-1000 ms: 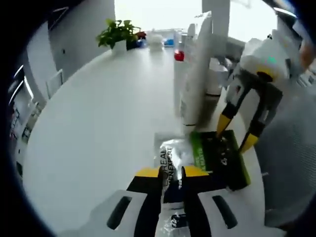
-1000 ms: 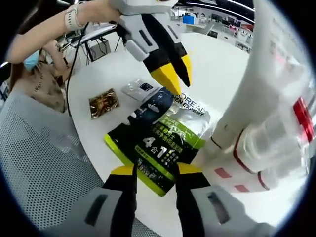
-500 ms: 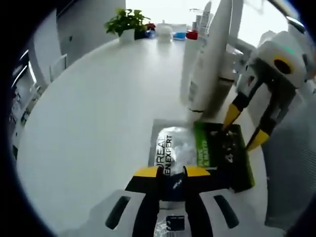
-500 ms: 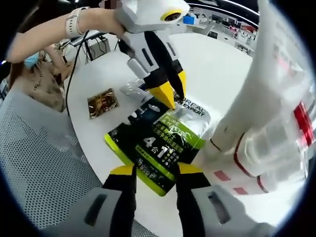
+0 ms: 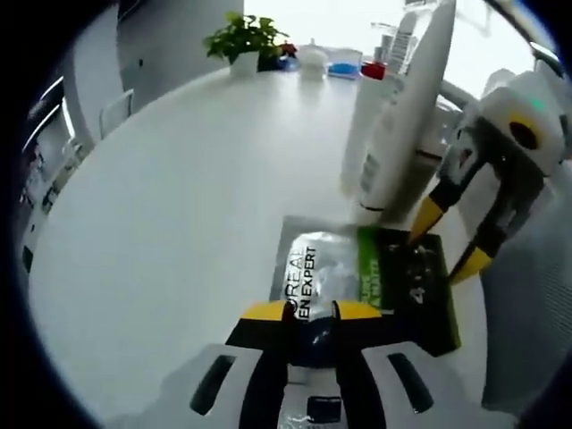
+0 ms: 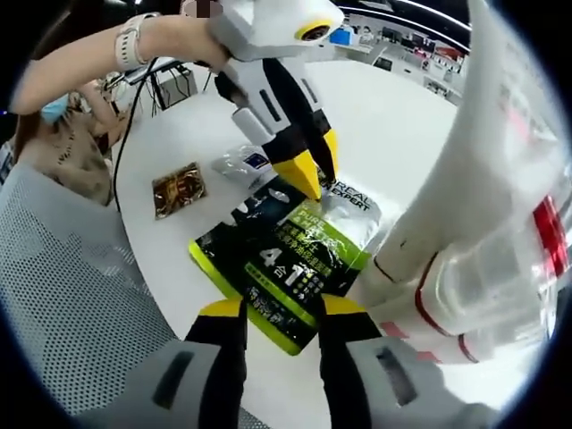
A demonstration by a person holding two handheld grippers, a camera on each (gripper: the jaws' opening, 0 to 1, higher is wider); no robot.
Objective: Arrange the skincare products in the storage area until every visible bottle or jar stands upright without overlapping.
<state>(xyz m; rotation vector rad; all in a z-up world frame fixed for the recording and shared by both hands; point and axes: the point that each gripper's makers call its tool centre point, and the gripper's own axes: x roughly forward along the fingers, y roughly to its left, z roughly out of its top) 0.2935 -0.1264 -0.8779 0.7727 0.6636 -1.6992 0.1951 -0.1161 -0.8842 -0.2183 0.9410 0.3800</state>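
Note:
A black, green and silver L'Oreal sachet [image 5: 371, 277] lies flat on the white table [image 5: 179, 197]. My left gripper [image 5: 311, 313] is shut on its dark end. From the right gripper view, the left gripper [image 6: 310, 170] pinches the sachet's [image 6: 295, 259] far end. My right gripper [image 6: 283, 308] stands open, with the sachet's near corner between its jaws. It also hangs open over the sachet's green end [image 5: 450, 241]. A tall white tube [image 5: 402, 116] stands just behind the sachet, beside a clear bottle with red bands [image 6: 500, 286].
A small silver sachet [image 6: 243, 163] and a gold-brown one [image 6: 177, 189] lie beyond the big sachet. A grey mesh chair [image 6: 71, 295] is at the table's edge. A person's arm with a watch [image 6: 134, 36] reaches in. A potted plant [image 5: 250, 40] and small containers stand far across the table.
The left gripper has come down onto the sachet's far end, and its view has shifted slightly. The right gripper has stayed open at the near corner.

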